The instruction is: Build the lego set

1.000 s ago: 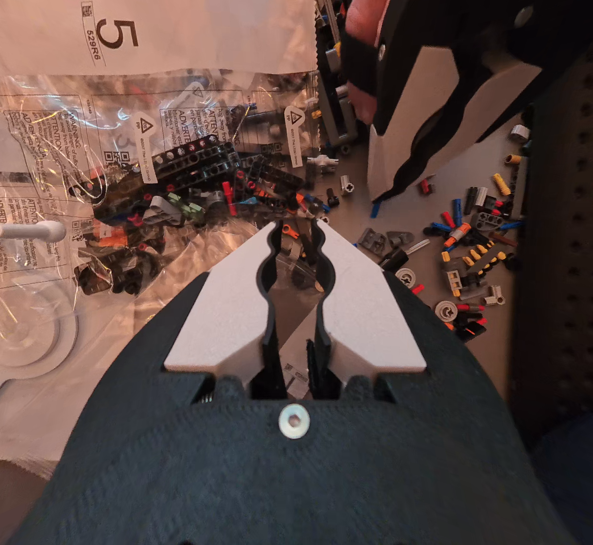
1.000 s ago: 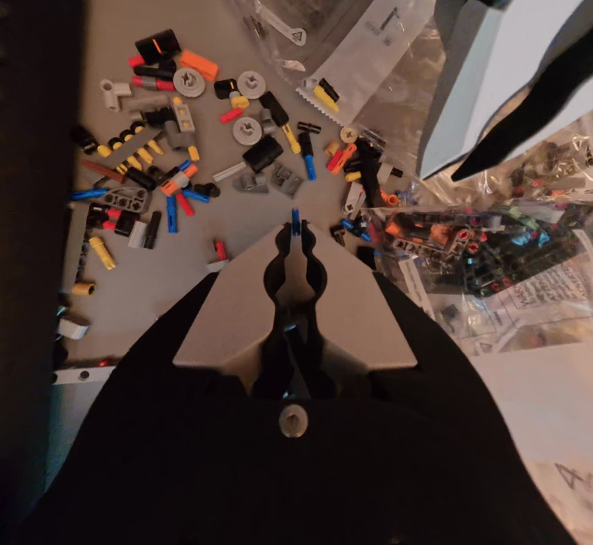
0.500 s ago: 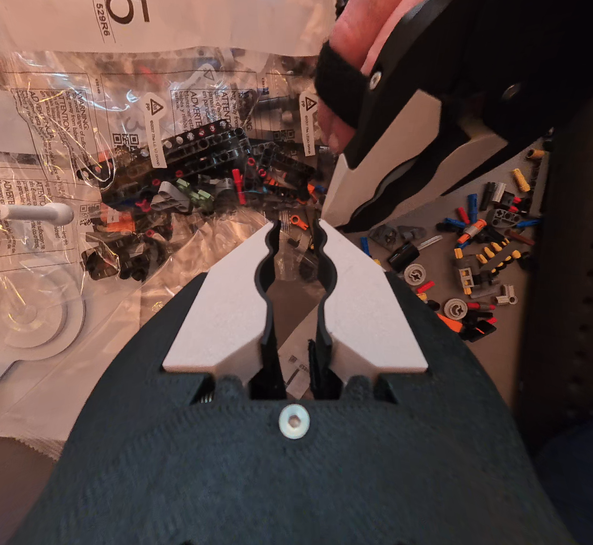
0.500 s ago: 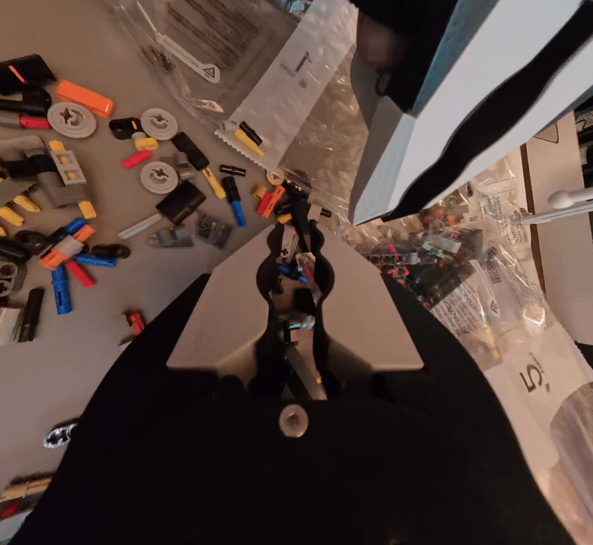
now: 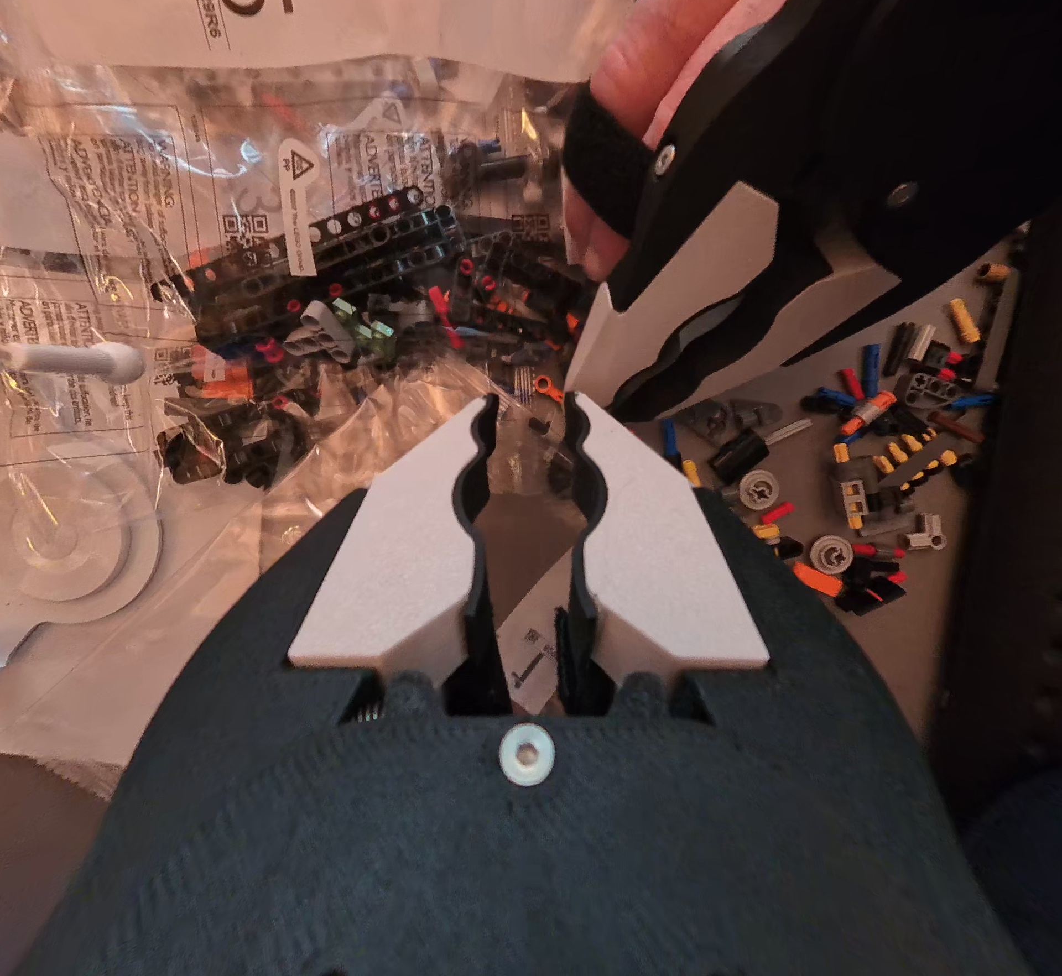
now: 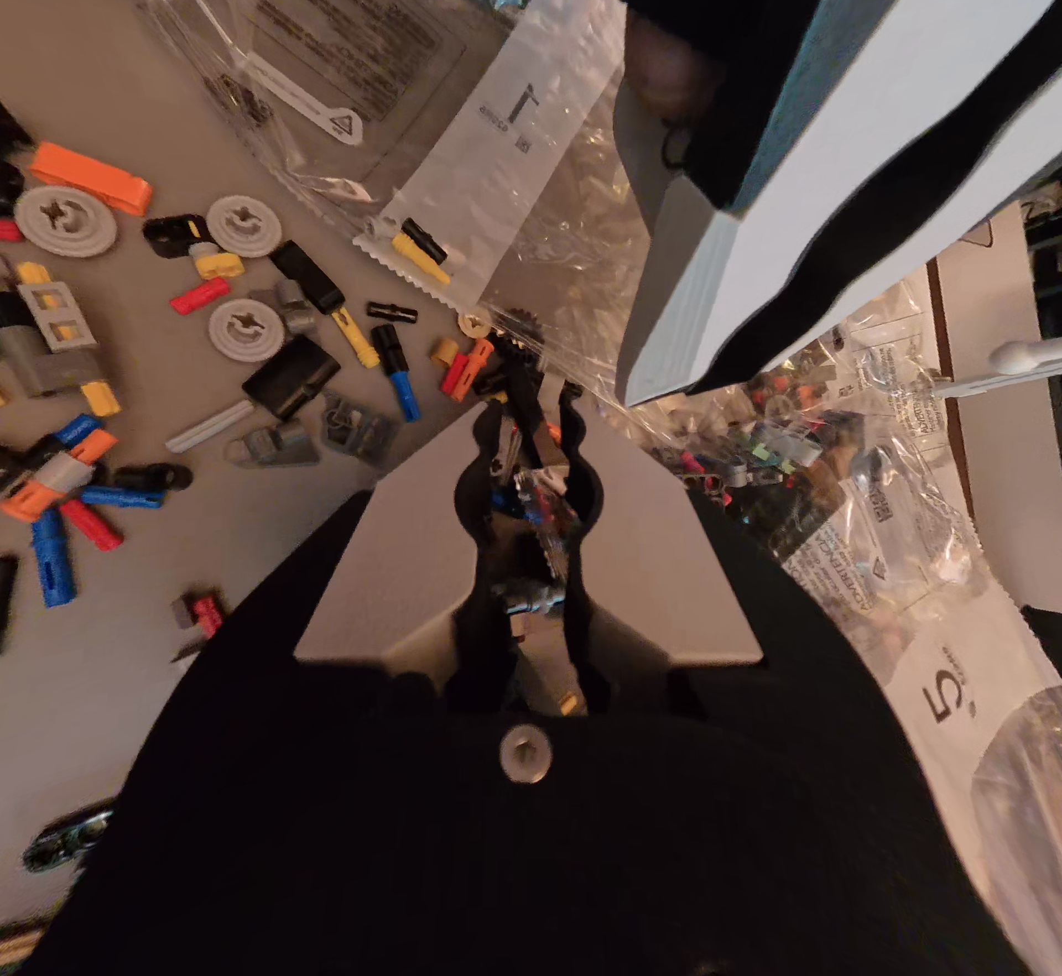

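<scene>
Several loose Lego pins, discs and connectors (image 6: 276, 351) lie on the grey table (image 6: 115, 690); they also show in the left wrist view (image 5: 862, 466). A clear bag of black beams and small parts (image 5: 373, 265) lies under both grippers. My left gripper (image 5: 530, 402) is open and empty, just above the clear plastic. My right gripper (image 6: 528, 407) is open and empty over the bag's edge (image 6: 747, 466), and small parts show between its fingers. Its tip (image 5: 597, 400) almost meets my left gripper's right fingertip. My left gripper also shows in the right wrist view (image 6: 661, 394).
A torn-open clear bag (image 6: 506, 155) has a yellow and a black pin (image 6: 416, 247) on its white strip. A white rod with a ball end (image 5: 74, 365) and a white disc (image 5: 74, 546) lie left. A dark perforated surface (image 5: 1023, 546) borders the table on the right. The gap from one gripper's tips to the other's is roughly 4 cm.
My right gripper moved from over the loose pieces to the bag, close to my left gripper's tip, and its jaws opened wider. My left gripper stayed open and shifted slightly.
</scene>
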A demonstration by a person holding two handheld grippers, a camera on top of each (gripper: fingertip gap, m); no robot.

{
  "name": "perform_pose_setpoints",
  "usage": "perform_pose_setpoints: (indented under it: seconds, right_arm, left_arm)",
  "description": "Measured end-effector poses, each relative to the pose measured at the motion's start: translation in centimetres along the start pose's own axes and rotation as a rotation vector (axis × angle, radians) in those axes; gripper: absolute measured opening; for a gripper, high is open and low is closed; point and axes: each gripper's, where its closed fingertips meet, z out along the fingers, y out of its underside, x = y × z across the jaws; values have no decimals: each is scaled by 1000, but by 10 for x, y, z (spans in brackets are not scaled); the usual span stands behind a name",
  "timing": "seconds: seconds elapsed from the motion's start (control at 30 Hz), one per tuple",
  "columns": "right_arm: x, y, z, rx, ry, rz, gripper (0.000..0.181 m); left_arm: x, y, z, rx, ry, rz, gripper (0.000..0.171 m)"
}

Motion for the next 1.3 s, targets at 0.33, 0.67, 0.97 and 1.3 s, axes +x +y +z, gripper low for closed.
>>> perform_pose_setpoints:
  seconds: [0.33,0.67,0.97,1.3]
  right_arm:
    - [-9,2,-1,-13,-59,-19,0]
    - [-34,13,-14,-61,-224,-24,0]
    - [-9,-1,-5,1,-75,23,27]
    - [-16,1,4,-33,-104,-2,10]
  left_arm:
    - [-4,7,14,-33,14,-18,23]
    - [-12,17,17,-56,-6,-48,26]
    - [-10,12,15,-37,0,-39,26]
    - [-9,11,18,-43,0,-33,27]
